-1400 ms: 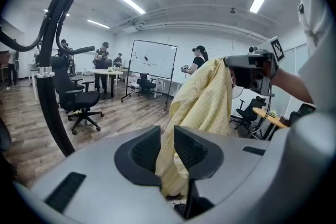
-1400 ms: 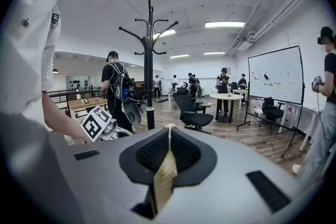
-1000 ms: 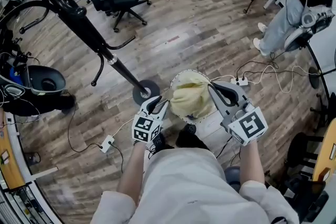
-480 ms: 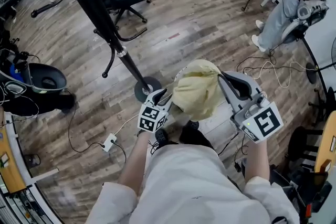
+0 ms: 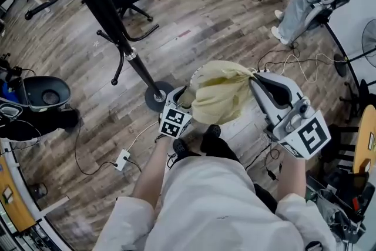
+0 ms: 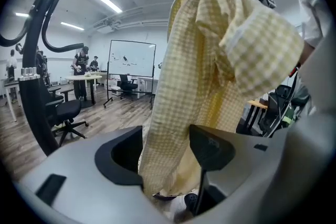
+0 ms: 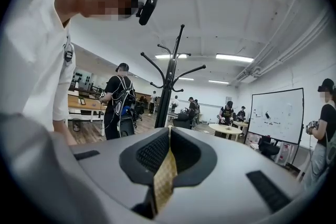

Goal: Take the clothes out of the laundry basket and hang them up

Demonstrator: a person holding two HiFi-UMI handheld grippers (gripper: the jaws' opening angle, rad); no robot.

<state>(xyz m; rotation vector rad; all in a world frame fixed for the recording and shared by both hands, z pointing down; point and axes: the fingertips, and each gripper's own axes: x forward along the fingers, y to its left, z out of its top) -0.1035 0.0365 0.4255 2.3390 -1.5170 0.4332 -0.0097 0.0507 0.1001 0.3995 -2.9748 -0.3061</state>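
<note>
Wood floor (image 5: 205, 14) below: right gripper (image 5: 256, 74) clamps yellow garment (image 5: 217, 97); left gripper (image 5: 181, 96), jaws just opened, straddles it.

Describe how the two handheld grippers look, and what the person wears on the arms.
Both the left gripper and right gripper are grey moulded shells with black fingers. Each carries a white cube printed with black square markers. The person's sleeves are short and off-white.

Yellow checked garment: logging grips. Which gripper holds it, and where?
The right gripper pinches the garment by a fold near its top; the left gripper's jaws have just been opening, cloth loose between them.
</note>
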